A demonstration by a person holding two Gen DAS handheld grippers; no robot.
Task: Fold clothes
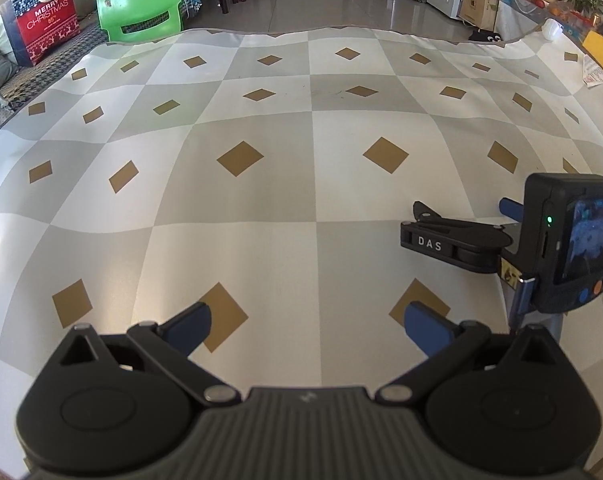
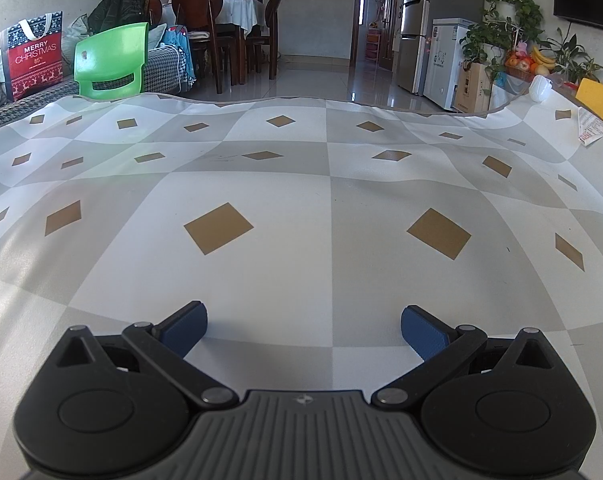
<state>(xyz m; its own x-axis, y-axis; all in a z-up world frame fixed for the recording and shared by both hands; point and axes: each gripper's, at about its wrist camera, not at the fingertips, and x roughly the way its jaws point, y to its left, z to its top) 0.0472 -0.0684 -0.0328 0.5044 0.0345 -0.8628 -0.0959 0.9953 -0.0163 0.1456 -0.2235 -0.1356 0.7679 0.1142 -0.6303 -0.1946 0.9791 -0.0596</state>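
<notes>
Tools, two, left tool and right tool, both released above one checked tablecloth.

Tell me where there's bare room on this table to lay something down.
The whole checked tablecloth ahead of both grippers is bare, back to the green chair. Only the far right edge is crowded: yellow box, papers, white cup.
</notes>
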